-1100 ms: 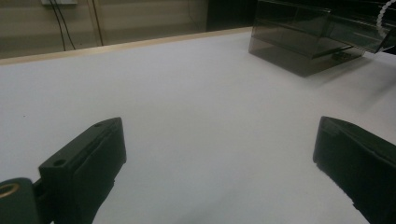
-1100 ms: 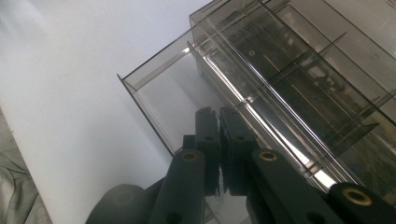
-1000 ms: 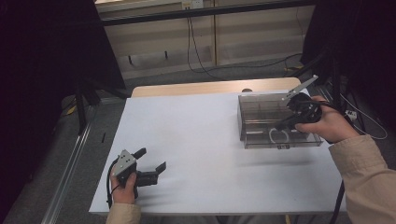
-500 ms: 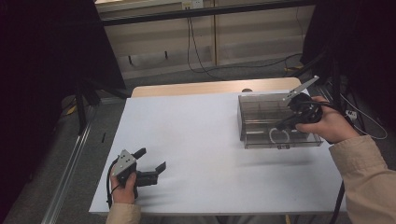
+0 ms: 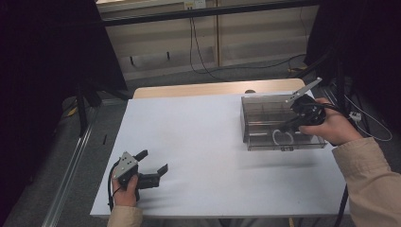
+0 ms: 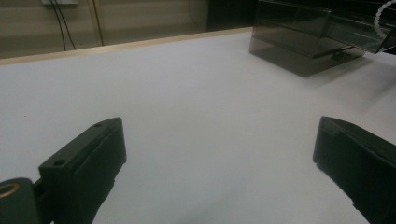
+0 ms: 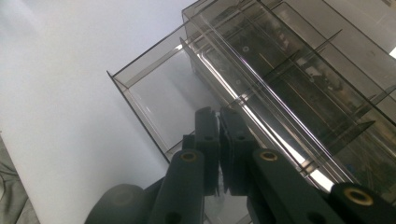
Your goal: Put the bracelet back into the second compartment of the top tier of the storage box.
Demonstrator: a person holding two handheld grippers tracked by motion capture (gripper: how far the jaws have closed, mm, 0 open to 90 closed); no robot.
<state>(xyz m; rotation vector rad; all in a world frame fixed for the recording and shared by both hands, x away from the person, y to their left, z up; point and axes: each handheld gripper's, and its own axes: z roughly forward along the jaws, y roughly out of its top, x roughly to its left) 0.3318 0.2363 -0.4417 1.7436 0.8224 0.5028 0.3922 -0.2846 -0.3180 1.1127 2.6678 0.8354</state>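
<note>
A smoky clear plastic box [image 5: 257, 116] with inner dividers stands at the right of the white table [image 5: 203, 137]. A white bead ring [image 5: 276, 137] lies in its near compartment. My right gripper [image 5: 283, 126] reaches down into the box from the right, jaws pressed together, and nothing shows between them. In the right gripper view the shut jaws [image 7: 218, 114] hang over a divider of the box [image 7: 154, 93]. My left gripper [image 5: 152, 161] rests open at the table's near-left corner, holding nothing. Its view has the jaws [image 6: 219, 140] spread wide over bare table, with the box [image 6: 299, 44] far off.
The table's wooden far edge [image 5: 208, 88] shows beyond the white sheet. Dark stands and cables [image 5: 198, 42] lie on the floor behind and to both sides. A metal rail [image 5: 71, 165] runs along the left of the table.
</note>
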